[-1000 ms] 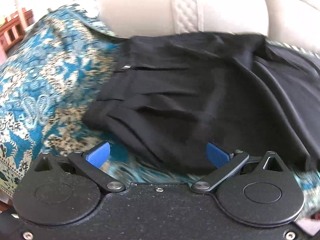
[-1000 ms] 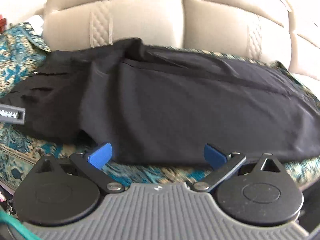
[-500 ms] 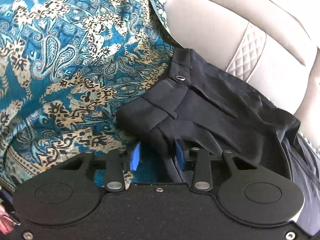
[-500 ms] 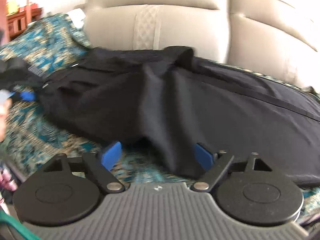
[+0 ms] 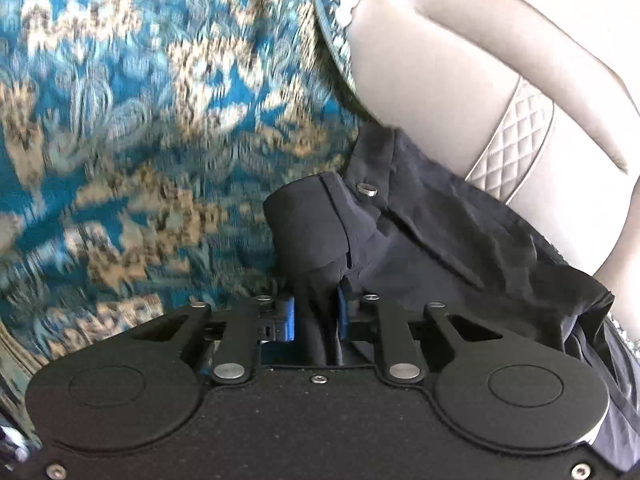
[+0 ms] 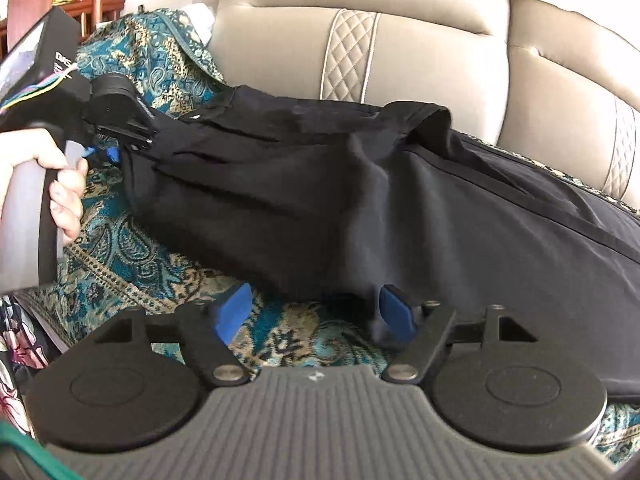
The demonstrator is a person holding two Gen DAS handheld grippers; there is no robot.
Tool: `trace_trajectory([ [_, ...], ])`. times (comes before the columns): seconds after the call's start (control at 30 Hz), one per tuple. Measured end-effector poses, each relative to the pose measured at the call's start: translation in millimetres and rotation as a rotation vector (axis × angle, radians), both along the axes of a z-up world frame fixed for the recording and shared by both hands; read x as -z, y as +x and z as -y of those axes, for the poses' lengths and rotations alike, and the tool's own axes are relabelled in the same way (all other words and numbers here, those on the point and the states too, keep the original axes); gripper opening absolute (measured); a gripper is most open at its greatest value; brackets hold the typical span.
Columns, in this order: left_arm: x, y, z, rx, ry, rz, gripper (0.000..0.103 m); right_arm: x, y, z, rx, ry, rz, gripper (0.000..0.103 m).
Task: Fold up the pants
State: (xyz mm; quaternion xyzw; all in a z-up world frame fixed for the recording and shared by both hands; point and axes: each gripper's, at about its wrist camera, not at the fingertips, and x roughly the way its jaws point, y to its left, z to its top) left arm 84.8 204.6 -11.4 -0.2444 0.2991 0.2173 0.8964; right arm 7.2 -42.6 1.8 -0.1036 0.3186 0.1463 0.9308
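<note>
Black pants (image 6: 360, 200) lie across a teal paisley cloth (image 6: 132, 264) on a beige sofa, waistband at the left. My left gripper (image 5: 316, 316) is shut on the waistband corner of the pants (image 5: 320, 236), with black cloth bunched between its blue pads; a metal button (image 5: 367, 189) shows just beyond. In the right wrist view the left gripper (image 6: 116, 148) holds that corner slightly lifted. My right gripper (image 6: 316, 312) is open at the near edge of the pants, and its right pad (image 6: 394, 312) touches the hanging cloth.
The beige sofa backrest (image 6: 400, 48) with quilted strips (image 6: 348, 56) rises right behind the pants. The paisley cloth (image 5: 140, 140) covers the seat to the left. A person's hand (image 6: 44, 176) grips the left tool. Wooden furniture (image 6: 80, 4) stands far left.
My left gripper moved to the waistband corner and closed on it, then lifted it slightly. My right gripper shifted left along the near edge of the pants and stayed open.
</note>
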Motion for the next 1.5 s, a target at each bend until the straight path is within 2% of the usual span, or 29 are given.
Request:
trace_trajectory([
  [0.07, -15.2, -5.1, 3.8, -0.032, 0.116, 0.009, 0.018, -2.7, -0.9, 7.5, 0.011, -0.002, -0.005, 0.082],
  [0.13, -29.8, -12.1, -1.3, -0.045, 0.163, 0.029, 0.018, -6.9, -0.4, 18.0, 0.031, 0.008, -0.023, 0.082],
  [0.23, -43.4, -18.1, -18.2, -0.059, 0.148, 0.036, 0.018, -13.5, 1.2, 36.9, 0.07, 0.04, -0.038, 0.082],
  [0.33, -45.7, -22.6, -30.3, -0.098, 0.179, 0.008, 0.018, -17.8, 4.2, 56.3, 0.123, 0.045, -0.039, 0.082],
  [0.43, -40.7, -28.5, -42.9, -0.133, 0.177, -0.034, 0.018, -20.4, 9.0, 79.9, 0.197, 0.021, -0.023, 0.083],
  [0.53, -29.1, -26.2, -45.0, -0.12, 0.18, -0.121, 0.022, -21.3, 13.9, 107.2, 0.28, -0.004, -0.005, 0.083],
  [0.6, -24.7, -23.0, -40.9, -0.112, 0.219, -0.171, 0.026, -21.5, 19.5, 133.7, 0.357, -0.007, 0.0, 0.083],
  [0.63, -25.5, -23.9, -39.4, -0.118, 0.239, -0.168, 0.028, -22.3, 22.4, 144.1, 0.39, -0.008, 0.002, 0.083],
  [0.73, -38.1, -29.6, -36.6, -0.131, 0.295, -0.111, 0.051, -25.7, 32.5, 188.4, 0.539, -0.021, 0.022, 0.083],
  [0.87, -55.4, -30.3, -32.0, -0.1, 0.318, -0.062, 0.052, -30.4, 40.3, 261.4, 0.788, -0.035, 0.036, 0.083],
  [1.0, -50.5, -21.8, -19.1, -0.007, 0.278, -0.047, 0.041, -29.1, 30.0, 345.1, 1.035, 0.072, 0.023, 0.083],
  [1.07, -40.9, -10.5, -10.5, 0.03, 0.267, -0.077, 0.031, -25.5, 20.0, 387.4, 1.158, 0.139, 0.011, 0.083],
  [1.13, -30.9, -3.6, 0.8, 0.056, 0.269, -0.109, 0.027, -20.6, 11.3, 420.2, 1.256, 0.212, -0.001, 0.083],
  [1.27, -15.2, 7.3, 21.9, 0.094, 0.291, -0.158, 0.027, -7.7, 3.3, 461.6, 1.308, 0.37, -0.034, 0.082],
  [1.3, -11.9, 9.4, 26.0, 0.1, 0.294, -0.17, 0.027, -4.3, 5.4, 468.9, 1.304, 0.408, -0.051, 0.081],
  [1.37, -6.3, 13.9, 31.1, 0.108, 0.292, -0.193, 0.027, 3.0, 12.8, 482.5, 1.288, 0.478, -0.086, 0.069],
  [1.4, -4.5, 15.4, 32.2, 0.109, 0.289, -0.201, 0.027, 3.1, 16.3, 484.4, 1.287, 0.479, -0.089, 0.065],
  [1.47, -0.1, 17.0, 34.5, 0.106, 0.285, -0.22, 0.027, -3.8, 24.4, 486.3, 1.247, 0.447, -0.069, 0.029],
  [1.5, 1.2, 17.6, 35.5, 0.104, 0.286, -0.228, 0.027, -7.4, 25.9, 487.5, 1.225, 0.479, -0.06, 0.027],
])
